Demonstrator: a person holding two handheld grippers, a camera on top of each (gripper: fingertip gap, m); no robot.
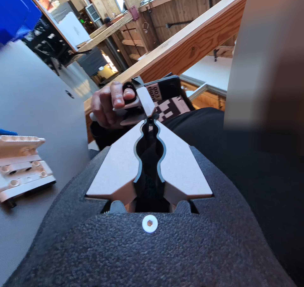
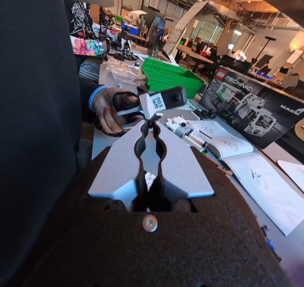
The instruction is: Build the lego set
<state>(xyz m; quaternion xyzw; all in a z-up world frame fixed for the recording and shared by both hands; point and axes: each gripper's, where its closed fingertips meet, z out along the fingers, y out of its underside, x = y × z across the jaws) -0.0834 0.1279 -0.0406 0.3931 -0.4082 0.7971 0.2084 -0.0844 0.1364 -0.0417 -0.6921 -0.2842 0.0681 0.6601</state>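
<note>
My two grippers meet tip to tip in the air over my lap. In the left wrist view my left gripper [image 1: 150, 123] is nearly shut, with a small black Lego piece [image 1: 150, 121] at its tips, and the right gripper [image 1: 152, 115] faces it, held by a hand [image 1: 105, 105]. In the right wrist view my right gripper [image 2: 150, 123] is nearly shut on a small black piece [image 2: 150, 126], touching the left gripper [image 2: 155, 116]. A white partly built truck model [image 2: 179, 128] lies on the grey table [image 2: 105, 75]; it also shows in the left wrist view [image 1: 23, 167].
An open instruction booklet [image 2: 238, 149], the set's box [image 2: 256, 111], several black tyres [image 2: 205, 114] and a green bin [image 2: 171, 77] sit on the table. A blue bin [image 1: 14, 11] stands at the far left. Another person [image 2: 85, 44] works farther along. My two grippers' fingertips are within a few centimetres of each other. The white partly built truck model [image 2: 179, 128] is about equally far from each gripper, around 20 cm.
</note>
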